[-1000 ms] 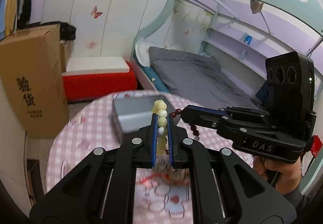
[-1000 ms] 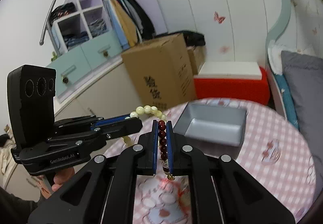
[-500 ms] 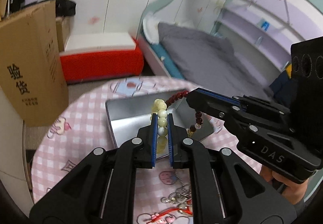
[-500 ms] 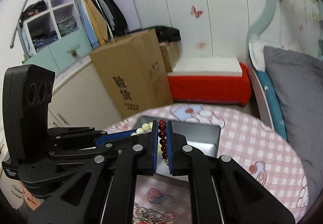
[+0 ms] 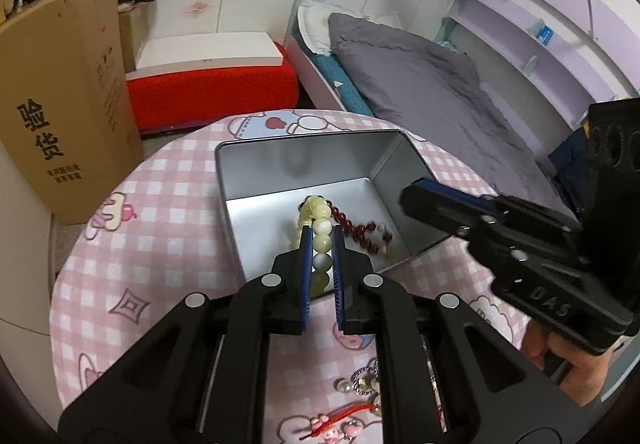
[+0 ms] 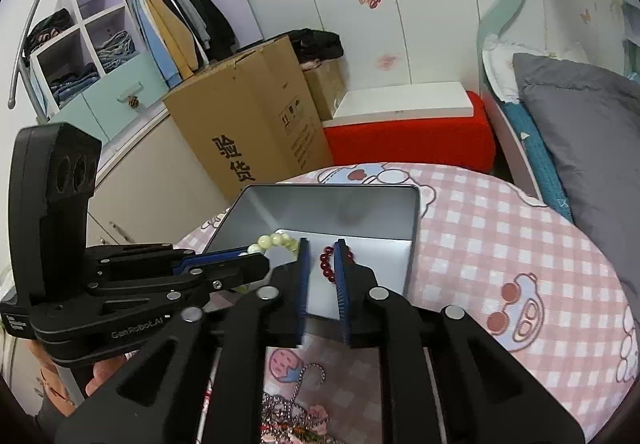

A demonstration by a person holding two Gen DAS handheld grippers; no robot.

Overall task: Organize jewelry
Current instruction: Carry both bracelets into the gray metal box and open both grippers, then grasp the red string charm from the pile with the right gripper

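A silver tin (image 5: 304, 142) stands open on the round table. My left gripper (image 5: 321, 234) is shut on a pale yellow bead bracelet (image 5: 322, 228), whose free end rests on the tin's floor. A dark red bead bracelet (image 5: 360, 230) lies loose in the tin, apart from my right gripper (image 5: 416, 200). In the right wrist view my right gripper (image 6: 322, 244) hangs over the tin (image 6: 320, 204) with its jaws opening. The red bracelet (image 6: 326, 264) shows below the gap, and the pads do not press on it. My left gripper (image 6: 260, 264) reaches in from the left with the pale bracelet (image 6: 276, 240).
Silver chains (image 5: 364, 384) and a red tasselled charm (image 5: 340, 420) lie on the pink checked tablecloth (image 5: 160, 244) near me. A chain pile (image 6: 296, 404) also shows under the right gripper. Beyond the table stand a cardboard box (image 5: 52, 104), a red bench (image 5: 212, 84) and a bed (image 5: 420, 84).
Both grippers have come down and forward over the tin. The right jaws have parted and the red bracelet has dropped into the tin. The left gripper still holds the pale bracelet.
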